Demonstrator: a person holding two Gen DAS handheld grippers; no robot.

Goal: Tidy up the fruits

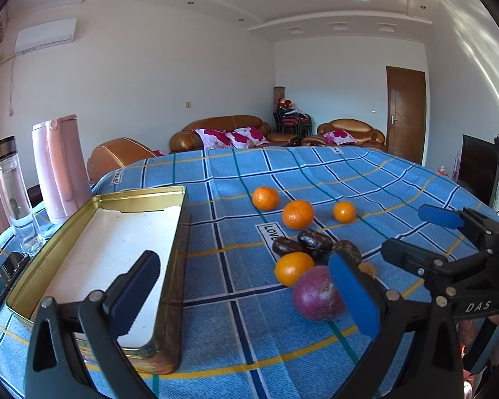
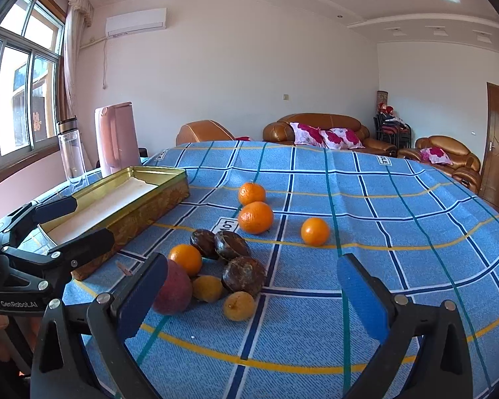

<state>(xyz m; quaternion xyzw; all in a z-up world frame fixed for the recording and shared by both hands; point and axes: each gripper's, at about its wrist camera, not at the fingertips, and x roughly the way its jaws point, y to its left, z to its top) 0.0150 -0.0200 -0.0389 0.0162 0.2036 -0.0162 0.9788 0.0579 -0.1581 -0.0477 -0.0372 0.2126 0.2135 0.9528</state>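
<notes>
I have sorted nothing yet: the shallow gold metal tin (image 1: 96,252) sits empty, apparently, while the round orange tangerines (image 2: 255,217) and dark brown fruits (image 2: 243,274) lie on the blue-checked table (image 2: 399,219), my left gripper (image 1: 246,296) and right gripper (image 2: 249,302) both wide and empty.

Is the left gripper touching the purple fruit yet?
Cannot tell. In the left wrist view one blue pad of the left gripper overlaps the purple fruit; neither view plainly shows contact or a gap.
</notes>
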